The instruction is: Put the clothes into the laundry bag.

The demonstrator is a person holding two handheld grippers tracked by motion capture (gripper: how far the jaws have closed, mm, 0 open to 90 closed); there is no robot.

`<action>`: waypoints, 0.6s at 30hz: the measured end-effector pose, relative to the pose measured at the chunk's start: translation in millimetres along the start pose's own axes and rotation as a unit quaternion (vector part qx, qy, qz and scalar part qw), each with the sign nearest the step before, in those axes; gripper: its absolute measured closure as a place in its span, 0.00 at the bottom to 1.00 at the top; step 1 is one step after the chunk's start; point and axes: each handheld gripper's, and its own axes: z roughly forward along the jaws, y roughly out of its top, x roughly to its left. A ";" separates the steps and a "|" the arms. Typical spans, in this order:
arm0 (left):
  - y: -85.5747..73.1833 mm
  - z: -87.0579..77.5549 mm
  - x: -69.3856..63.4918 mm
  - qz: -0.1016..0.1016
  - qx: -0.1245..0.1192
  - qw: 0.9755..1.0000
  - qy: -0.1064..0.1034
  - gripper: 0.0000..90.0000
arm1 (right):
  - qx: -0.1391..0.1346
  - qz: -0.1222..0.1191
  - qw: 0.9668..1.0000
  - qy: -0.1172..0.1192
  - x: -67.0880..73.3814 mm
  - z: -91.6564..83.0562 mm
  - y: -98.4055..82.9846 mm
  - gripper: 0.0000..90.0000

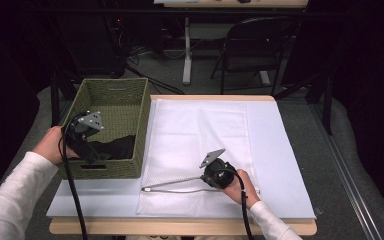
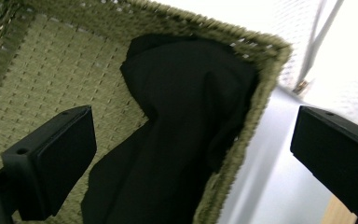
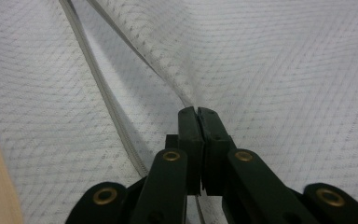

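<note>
Cloth [image 1: 116, 146]: black, slumped in the near right corner of the basket [image 1: 112, 82] at the table's left, with one fold climbing the right wall. Crumpled, so no clear head or tail. Long axis, seen from the left gripper view, running straight away from the jaws, from the basket floor up toward that corner.

Left gripper [image 2: 189, 130]: directly above the cloth, released and spread wide, nothing pinched. One jaw over the woven floor, the other out beyond the basket wall, so straddling cloth and wall together. Probably needs a shift inward before closing, or risks catching the rim. By far the nearer hand to the cloth.

Bag [image 1: 200, 125]: white mesh, flat on the table just right of the basket, long axis running away from the person. Zip [image 1: 172, 184] along the near edge, lying left to right, its two sides parted.

Right gripper [image 3: 198, 112]: clenched on a pinch of mesh beside the zip, fabric tented up to the jaws. Judged to be holding the mouth open for the cloth, which lies to the left of that opening and well apart from it.
</note>
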 end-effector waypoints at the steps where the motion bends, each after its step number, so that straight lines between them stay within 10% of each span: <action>1: 0.5 1.9 1.3 0.000 0.006 1.000 0.003 0.01 | -0.001 -0.001 1.000 0.000 -0.1 0.1 0.0 0.99; 18: 7.6 39.8 21.1 0.010 0.072 0.997 -0.015 0.04 | 0.003 0.001 1.000 0.000 0.6 1.0 0.1 0.99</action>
